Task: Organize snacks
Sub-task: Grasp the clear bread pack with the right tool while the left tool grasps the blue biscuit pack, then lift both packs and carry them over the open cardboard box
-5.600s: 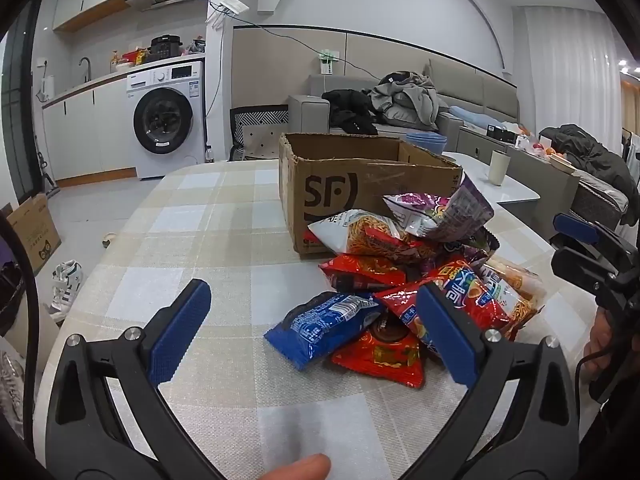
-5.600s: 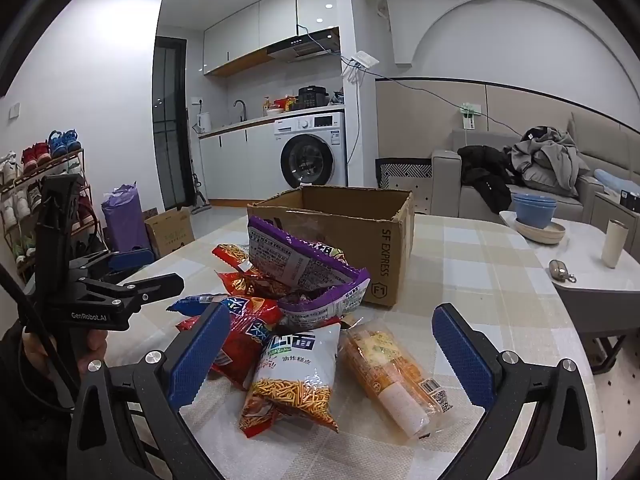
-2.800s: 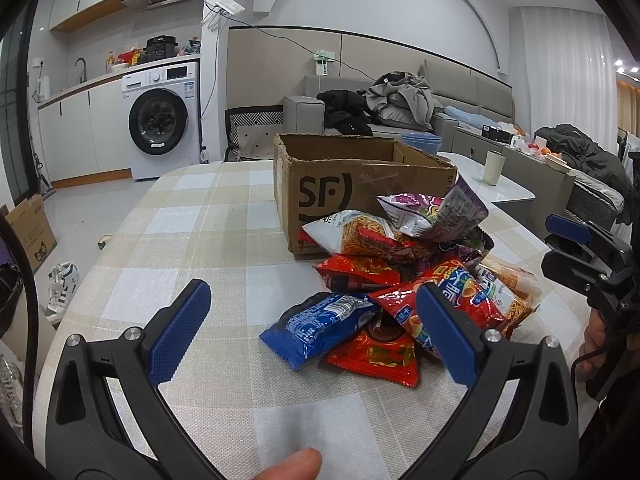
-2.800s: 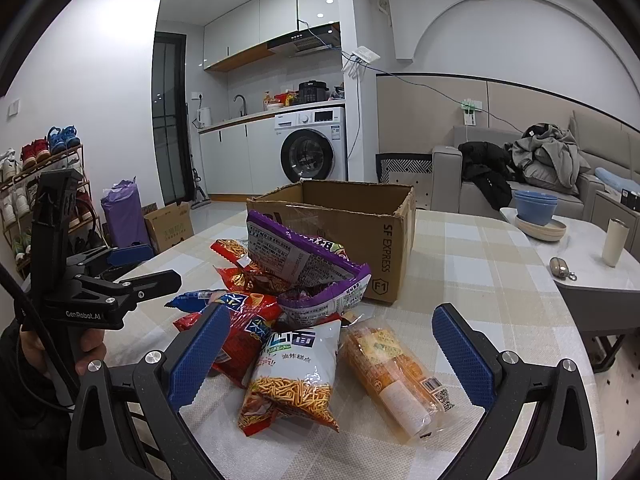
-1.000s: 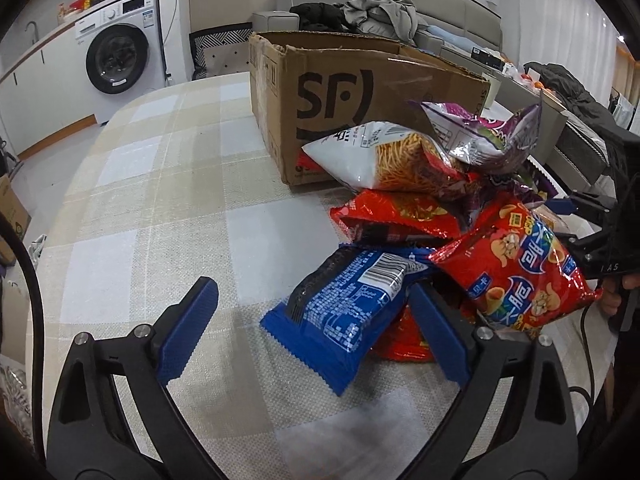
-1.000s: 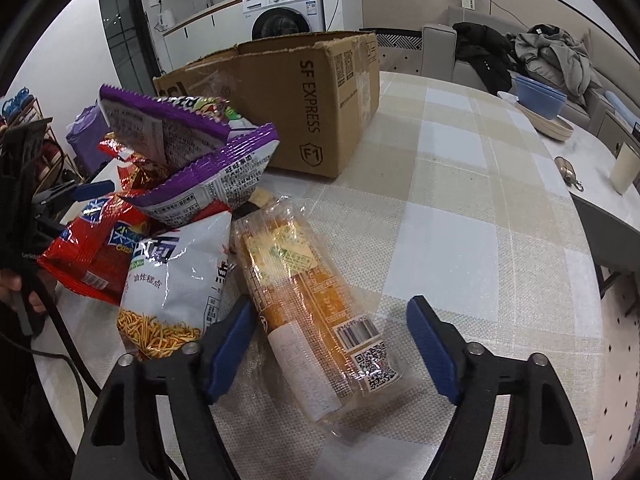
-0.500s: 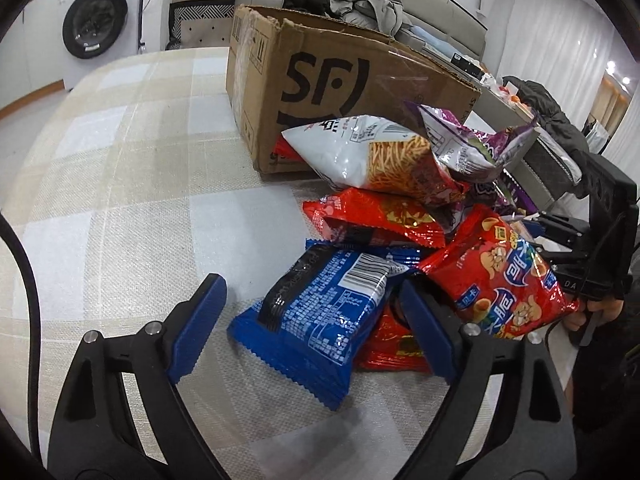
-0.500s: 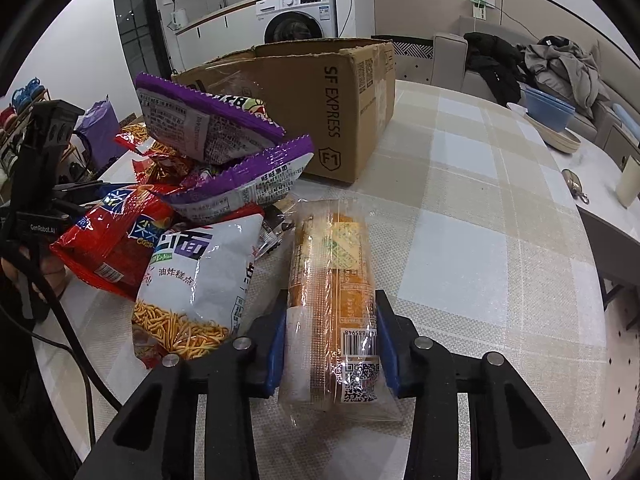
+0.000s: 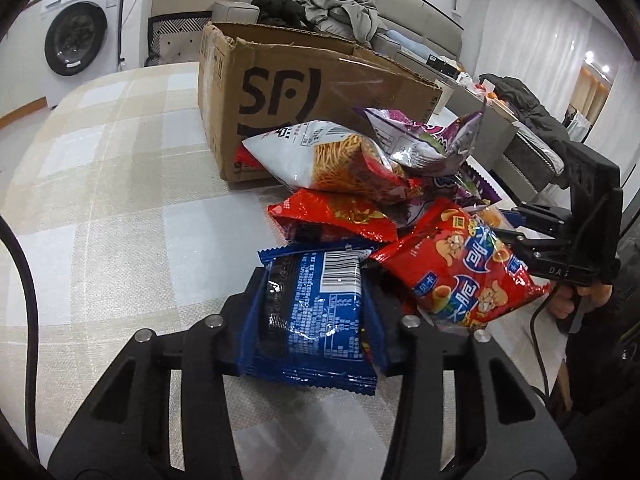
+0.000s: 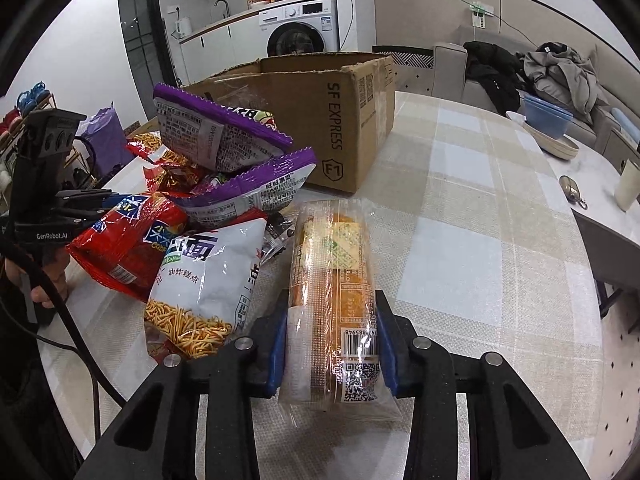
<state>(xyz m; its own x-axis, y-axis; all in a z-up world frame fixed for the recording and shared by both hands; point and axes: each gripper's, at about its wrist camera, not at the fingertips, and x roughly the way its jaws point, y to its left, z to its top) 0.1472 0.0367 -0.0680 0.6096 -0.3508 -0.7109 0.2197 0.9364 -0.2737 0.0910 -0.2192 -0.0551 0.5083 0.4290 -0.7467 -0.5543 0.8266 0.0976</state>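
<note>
On the checked tablecloth lies a pile of snack bags in front of an open cardboard box (image 9: 304,92). My left gripper (image 9: 316,300) has its jaws closing on a blue packet (image 9: 316,320) at the pile's near edge, and its pads press the packet's sides. A red bag (image 9: 460,268) and a white bag of fried sticks (image 9: 320,156) lie beyond it. In the right wrist view my right gripper (image 10: 331,320) is shut on a long orange cracker packet (image 10: 332,248), which lies flat on the cloth beside a white bag (image 10: 208,272) and purple bags (image 10: 224,136).
The box (image 10: 320,100) stands behind the pile, its top open. The other gripper shows at the pile's far side in each view. A white side table carries a blue bowl (image 10: 548,116) and a cup (image 10: 626,190). Bare cloth (image 10: 460,208) lies right of the box.
Both grippers came down to the pile and their jaws closed: the left onto the blue packet, the right onto the orange packet, which turned to lie along the fingers.
</note>
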